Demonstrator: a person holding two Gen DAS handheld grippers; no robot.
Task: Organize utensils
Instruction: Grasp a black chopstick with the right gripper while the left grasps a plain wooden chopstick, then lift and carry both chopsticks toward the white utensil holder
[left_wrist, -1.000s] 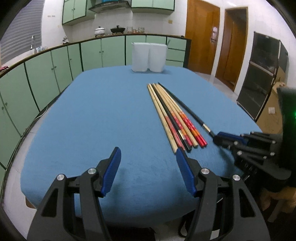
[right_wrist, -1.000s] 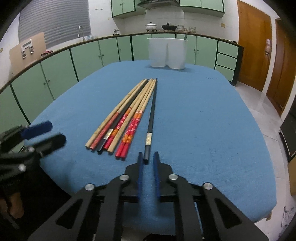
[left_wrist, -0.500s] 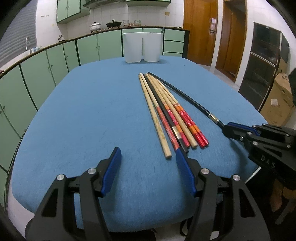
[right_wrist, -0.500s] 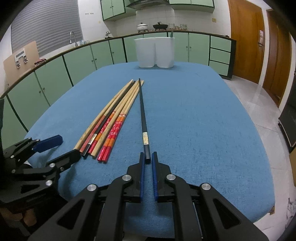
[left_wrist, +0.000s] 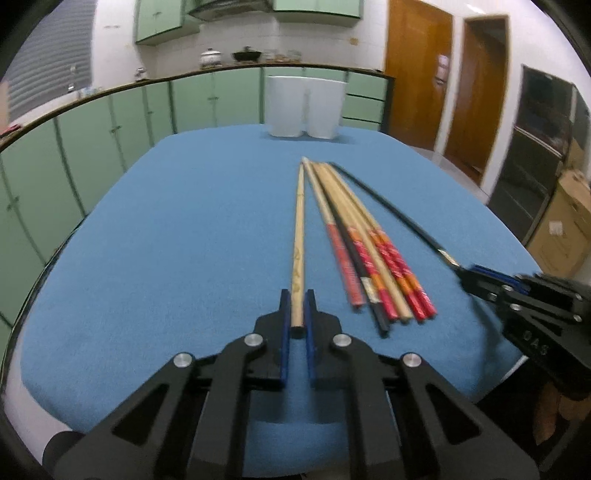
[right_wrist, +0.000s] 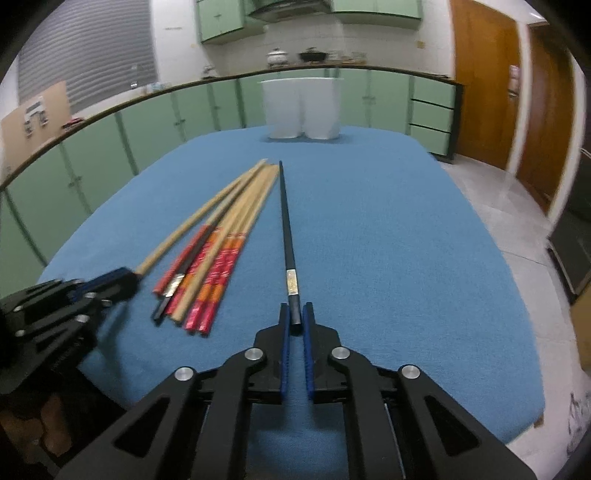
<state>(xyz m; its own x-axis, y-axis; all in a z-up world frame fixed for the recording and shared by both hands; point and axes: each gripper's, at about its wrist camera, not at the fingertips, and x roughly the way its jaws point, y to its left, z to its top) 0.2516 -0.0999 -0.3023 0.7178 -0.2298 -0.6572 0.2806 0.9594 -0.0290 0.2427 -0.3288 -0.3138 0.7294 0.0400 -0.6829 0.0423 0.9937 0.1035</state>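
Note:
Several chopsticks lie side by side on the blue tablecloth, some with red and orange handles. My left gripper has its jaws closing, the pads pressing the near end of a plain wooden chopstick that is angled away from the bundle. My right gripper is shut on the near end of a black chopstick, right of the bundle. Each gripper shows in the other's view: the right gripper at the right, the left gripper at the left.
A white two-compartment holder stands at the far end of the table, seen again in the right wrist view. Green cabinets curve behind and to the left. Wooden doors and a cardboard box are on the right.
The left gripper's jaws have gone from wide apart to closed around the wooden chopstick's near end, which now lies apart from the bundle. The right gripper has stayed shut on the black chopstick.

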